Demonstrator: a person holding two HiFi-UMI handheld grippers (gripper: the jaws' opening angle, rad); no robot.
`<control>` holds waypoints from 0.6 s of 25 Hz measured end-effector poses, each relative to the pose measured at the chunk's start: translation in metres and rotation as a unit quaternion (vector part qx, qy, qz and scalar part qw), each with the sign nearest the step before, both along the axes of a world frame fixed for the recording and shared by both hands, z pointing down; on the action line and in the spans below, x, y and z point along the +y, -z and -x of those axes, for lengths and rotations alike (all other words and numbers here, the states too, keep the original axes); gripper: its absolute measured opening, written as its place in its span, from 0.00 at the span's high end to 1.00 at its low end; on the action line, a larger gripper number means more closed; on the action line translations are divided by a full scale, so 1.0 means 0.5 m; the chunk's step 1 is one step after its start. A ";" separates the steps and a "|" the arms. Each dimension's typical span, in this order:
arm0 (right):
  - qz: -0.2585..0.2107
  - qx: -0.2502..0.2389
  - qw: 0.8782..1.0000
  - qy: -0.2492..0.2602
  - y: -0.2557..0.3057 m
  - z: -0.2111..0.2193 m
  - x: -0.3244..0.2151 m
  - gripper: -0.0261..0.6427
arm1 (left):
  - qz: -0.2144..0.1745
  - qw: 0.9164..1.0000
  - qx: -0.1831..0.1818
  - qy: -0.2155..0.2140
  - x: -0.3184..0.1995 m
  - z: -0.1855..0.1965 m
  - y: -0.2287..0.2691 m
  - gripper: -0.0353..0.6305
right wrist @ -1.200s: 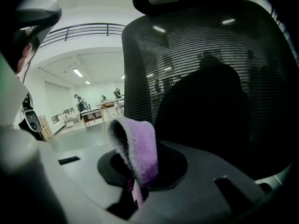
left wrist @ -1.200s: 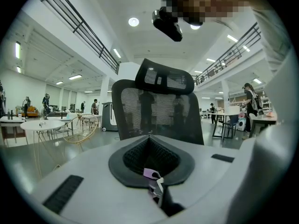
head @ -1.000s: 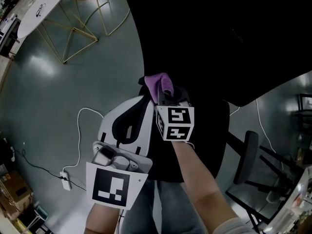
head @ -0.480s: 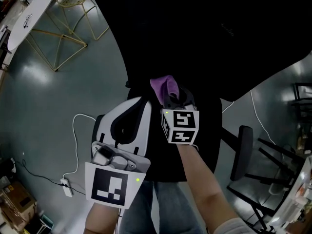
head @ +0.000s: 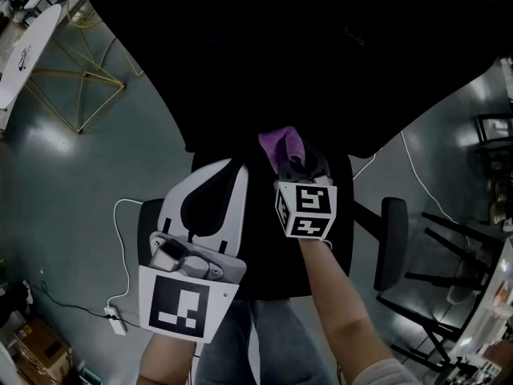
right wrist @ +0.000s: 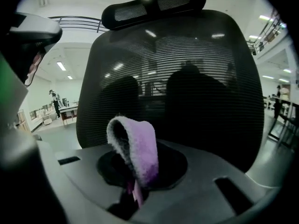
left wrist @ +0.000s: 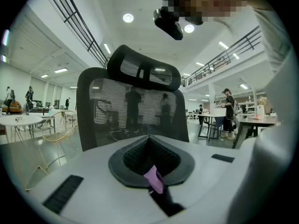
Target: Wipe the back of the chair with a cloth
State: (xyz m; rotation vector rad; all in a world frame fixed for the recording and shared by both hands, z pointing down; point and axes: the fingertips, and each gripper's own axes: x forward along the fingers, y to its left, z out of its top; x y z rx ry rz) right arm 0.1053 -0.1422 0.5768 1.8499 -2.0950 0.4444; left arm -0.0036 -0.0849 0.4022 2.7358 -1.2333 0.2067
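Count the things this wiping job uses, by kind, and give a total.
Grippers: 2, the left gripper and the right gripper
Cloths: 1, the purple cloth, clamped in the right gripper
Chairs: 1, the black mesh chair
Total: 4

Head view is underexposed: the chair back (head: pixel 264 46) is rendered as a near-black mass, with soft glare seen on the floor (head: pixel 50 135). The 2 gripper views are lit by ceiling lamps (left wrist: pixel 128 17), strongly barrel-distorted, and vignetted black at the corners. The cloth (right wrist: pixel 138 148) is blurred close up.
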 end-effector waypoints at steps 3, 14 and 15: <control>0.003 -0.005 1.000 -0.018 -0.004 -0.050 0.007 0.89 | 0.001 1.000 0.002 -0.009 -0.002 -0.023 -0.003 0.93; 0.002 0.020 0.999 -0.046 -0.007 -0.151 0.038 0.89 | 0.003 0.999 0.003 -0.037 -0.002 -0.086 -0.006 0.93; 0.002 0.020 0.998 -0.051 -0.006 -0.161 0.041 0.89 | 0.002 0.999 0.003 -0.039 -0.002 -0.091 -0.006 0.93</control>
